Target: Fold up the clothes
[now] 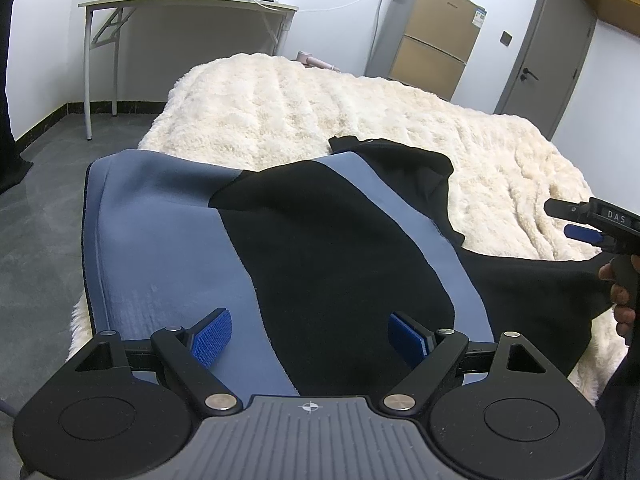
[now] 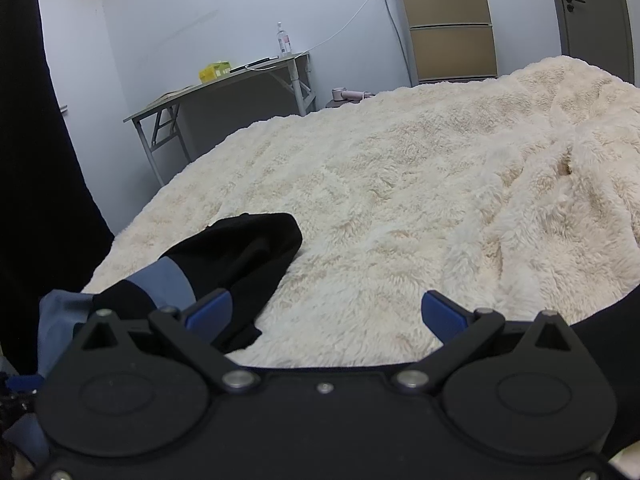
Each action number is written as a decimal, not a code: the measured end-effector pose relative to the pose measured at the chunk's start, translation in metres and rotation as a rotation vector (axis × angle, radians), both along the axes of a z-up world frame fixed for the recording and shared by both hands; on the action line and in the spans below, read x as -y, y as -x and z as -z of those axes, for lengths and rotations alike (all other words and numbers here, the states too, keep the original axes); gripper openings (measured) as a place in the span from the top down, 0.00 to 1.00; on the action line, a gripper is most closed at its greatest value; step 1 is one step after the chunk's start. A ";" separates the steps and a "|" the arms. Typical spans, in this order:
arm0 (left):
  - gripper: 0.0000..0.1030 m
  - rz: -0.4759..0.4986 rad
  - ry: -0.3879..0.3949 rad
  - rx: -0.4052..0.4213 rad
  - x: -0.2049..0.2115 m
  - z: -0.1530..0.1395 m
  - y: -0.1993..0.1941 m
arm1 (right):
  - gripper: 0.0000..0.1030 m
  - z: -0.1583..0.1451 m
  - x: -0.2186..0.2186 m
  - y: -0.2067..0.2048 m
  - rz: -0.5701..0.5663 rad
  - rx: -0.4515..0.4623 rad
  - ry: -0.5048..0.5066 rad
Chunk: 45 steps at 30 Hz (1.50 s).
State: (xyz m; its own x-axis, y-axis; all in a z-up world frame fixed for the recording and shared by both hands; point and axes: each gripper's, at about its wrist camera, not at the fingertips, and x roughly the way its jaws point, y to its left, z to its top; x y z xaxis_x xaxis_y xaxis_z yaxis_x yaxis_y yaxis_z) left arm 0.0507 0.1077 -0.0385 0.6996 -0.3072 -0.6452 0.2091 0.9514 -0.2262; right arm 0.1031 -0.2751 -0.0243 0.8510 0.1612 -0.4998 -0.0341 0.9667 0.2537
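A black and blue-grey garment (image 1: pixel 280 248) lies partly folded at the near edge of a bed under a fluffy cream blanket (image 1: pixel 320 104). My left gripper (image 1: pixel 310 338) is open and empty, just above the garment's near part. My right gripper (image 2: pixel 326 314) is open and empty over the blanket, with the garment's black end (image 2: pixel 248 256) beside its left finger. The right gripper also shows at the right edge of the left wrist view (image 1: pixel 592 224), above the garment's right side.
A folding table (image 1: pixel 188 4) with a yellow box and a bottle stands by the far wall. A brown fridge (image 1: pixel 436 32) and a grey door (image 1: pixel 548 48) are at the far right. Grey floor (image 1: pixel 40 220) lies left of the bed.
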 end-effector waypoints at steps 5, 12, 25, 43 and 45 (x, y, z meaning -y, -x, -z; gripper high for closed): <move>0.21 0.001 0.000 -0.003 0.001 0.001 0.000 | 0.00 0.000 0.000 0.000 0.001 -0.002 -0.003; 0.21 0.005 -0.004 -0.008 0.002 0.002 -0.001 | 0.00 0.000 0.000 0.000 0.000 -0.002 -0.005; 0.21 0.008 -0.004 -0.004 0.002 0.001 0.001 | 0.00 0.000 0.000 0.000 -0.002 0.002 -0.004; 0.21 0.009 -0.005 -0.002 0.002 0.000 0.001 | 0.00 -0.001 -0.001 0.000 -0.002 0.003 -0.002; 0.21 0.009 -0.006 -0.001 0.002 0.000 0.001 | 0.00 -0.002 -0.001 0.000 -0.002 0.003 -0.003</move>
